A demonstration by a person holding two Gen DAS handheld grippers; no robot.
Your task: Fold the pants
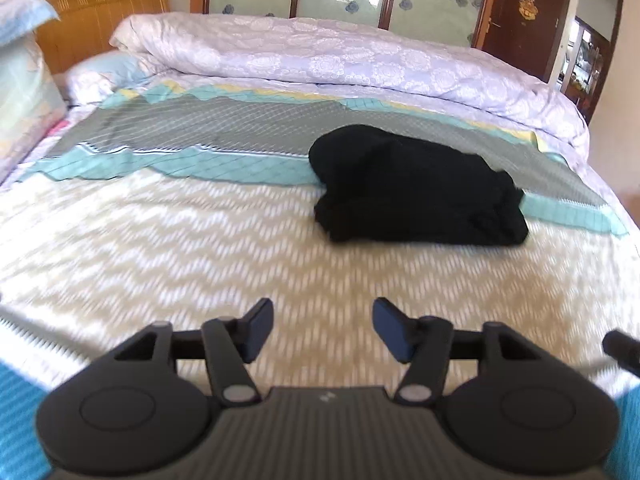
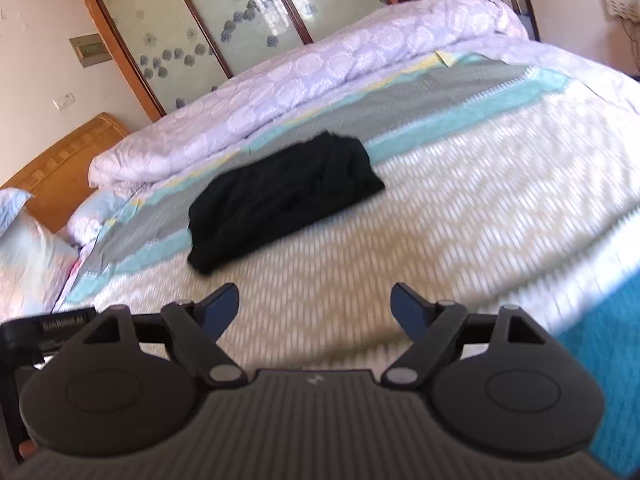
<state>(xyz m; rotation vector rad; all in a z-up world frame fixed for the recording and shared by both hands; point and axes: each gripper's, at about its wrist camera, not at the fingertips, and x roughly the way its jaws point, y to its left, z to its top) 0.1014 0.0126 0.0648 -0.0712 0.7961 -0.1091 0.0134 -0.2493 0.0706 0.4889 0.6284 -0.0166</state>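
Note:
The black pants [image 1: 416, 188] lie in a compact folded bundle on the bed, right of centre in the left wrist view. They also show in the right wrist view [image 2: 280, 196], left of centre. My left gripper [image 1: 322, 330] is open and empty, held above the zigzag sheet well short of the pants. My right gripper [image 2: 314, 312] is open and empty, also above the sheet and apart from the pants.
A rolled lilac quilt [image 1: 340, 60] lies along the far side of the bed. Pillows [image 1: 24, 80] and a wooden headboard [image 1: 100, 16] are at the left. A wardrobe with glass doors [image 2: 224, 20] stands behind. The bed's near edge [image 2: 592, 296] meets blue fabric.

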